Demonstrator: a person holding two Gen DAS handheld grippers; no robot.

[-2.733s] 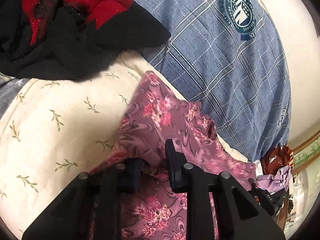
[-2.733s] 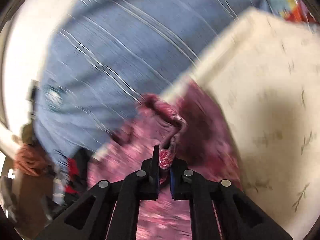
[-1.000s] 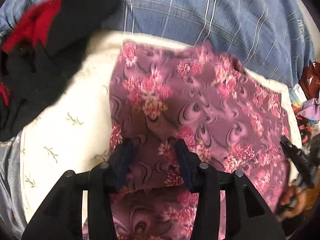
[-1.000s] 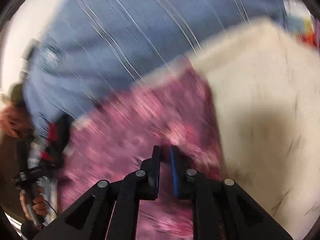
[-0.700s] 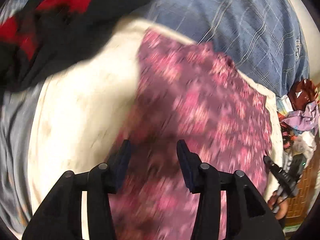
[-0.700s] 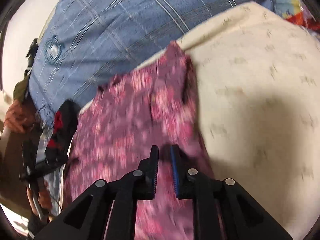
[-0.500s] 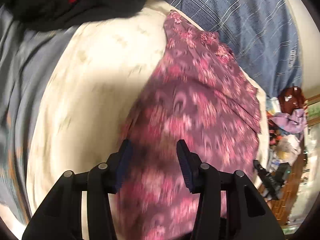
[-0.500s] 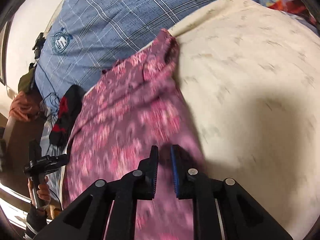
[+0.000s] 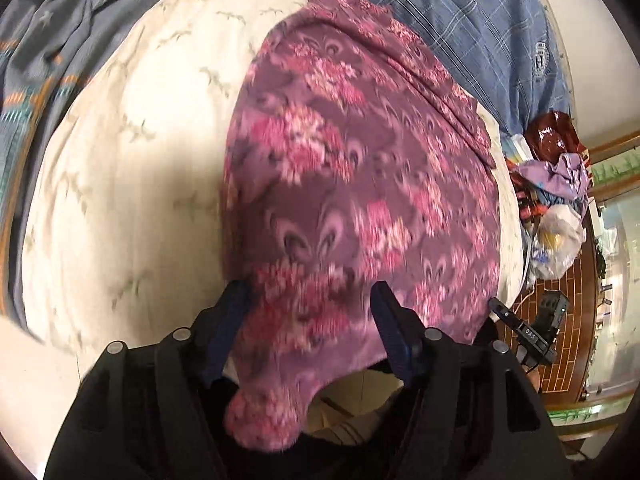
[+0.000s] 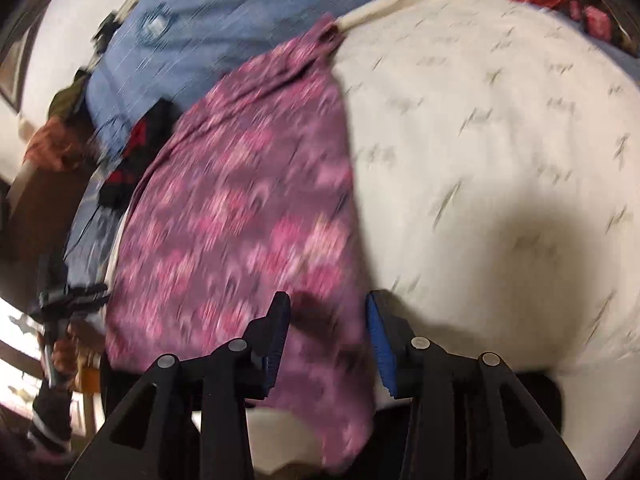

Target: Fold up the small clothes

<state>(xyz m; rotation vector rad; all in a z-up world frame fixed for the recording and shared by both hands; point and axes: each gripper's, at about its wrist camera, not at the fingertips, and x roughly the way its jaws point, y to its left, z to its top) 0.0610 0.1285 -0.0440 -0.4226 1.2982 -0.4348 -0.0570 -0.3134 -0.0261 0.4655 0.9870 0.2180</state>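
Observation:
A purple garment with pink flowers lies spread flat on a cream leaf-print cushion. Its near hem droops over the cushion's front edge. My left gripper straddles that hem at the left corner. Its jaws are opening, and the cloth lies loose between the pads without being pinched. In the right wrist view the same garment is blurred. My right gripper is at its near right corner, jaws opening, the hem slack between the fingers. The other gripper shows at the far left, in a hand.
A blue plaid cover lies behind the cushion, and a grey-blue blanket to its left. Bags and crumpled clothes are heaped on the right above a wooden floor. A black and red garment lies beyond the purple one.
Both grippers drew back toward the cushion's front edge, pulling the garment out flat. The right jaws went from shut on the hem to apart, and the left jaws widened.

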